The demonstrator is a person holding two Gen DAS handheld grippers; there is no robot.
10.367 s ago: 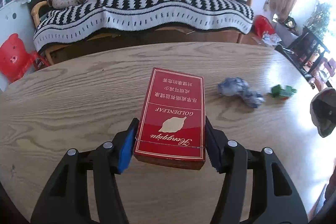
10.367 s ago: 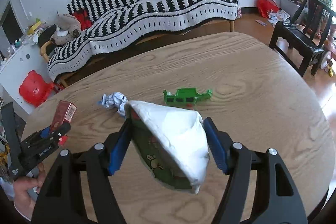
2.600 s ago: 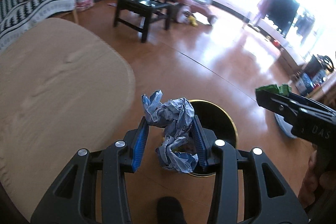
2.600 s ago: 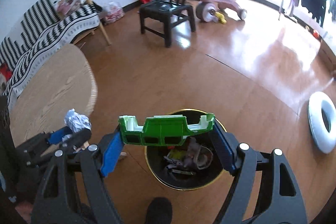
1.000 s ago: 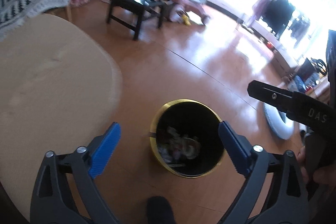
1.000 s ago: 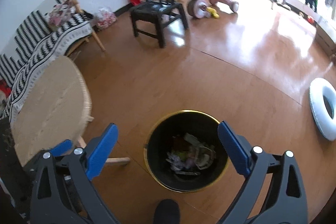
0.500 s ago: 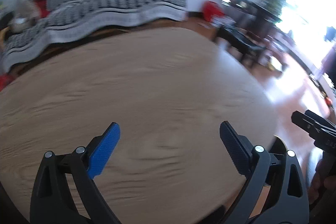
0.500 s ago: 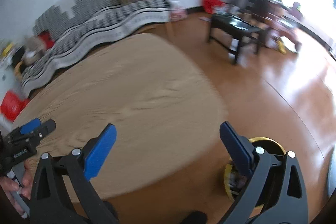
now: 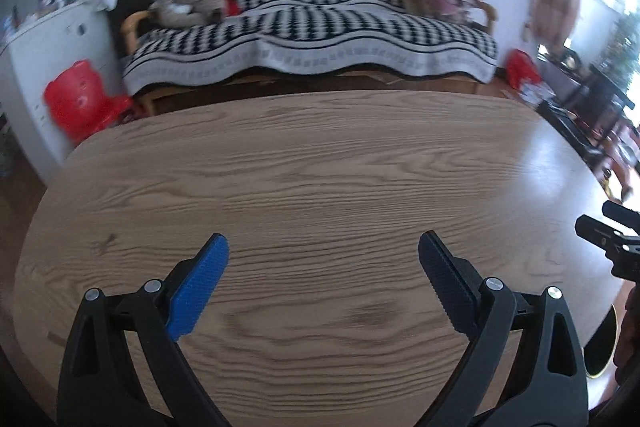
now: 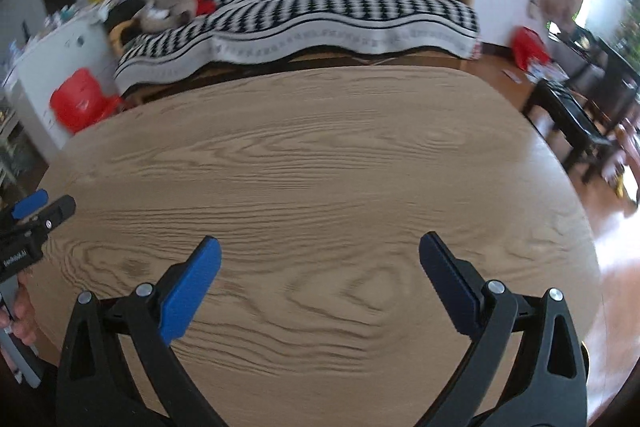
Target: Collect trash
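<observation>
My left gripper (image 9: 323, 247) is open and empty above the near part of the oval wooden table (image 9: 320, 163). My right gripper (image 10: 320, 247) is also open and empty above the same table (image 10: 320, 163). No trash shows on the tabletop in either view. The right gripper's tip shows at the right edge of the left wrist view (image 9: 612, 239); the left gripper's tip shows at the left edge of the right wrist view (image 10: 32, 215). A sliver of the gold-rimmed black bin (image 9: 600, 351) shows at the lower right, below the table edge.
A sofa under a black-and-white blanket (image 9: 312, 31) stands behind the table. A red plastic stool (image 9: 80, 99) is at the left, a black chair (image 10: 576, 111) and a red bag (image 10: 528, 45) at the right. A white cabinet (image 9: 48, 43) stands far left.
Both grippers have swung from over the bin back to face the table and sofa. Both stay open and empty after dropping the crumpled paper and the green piece.
</observation>
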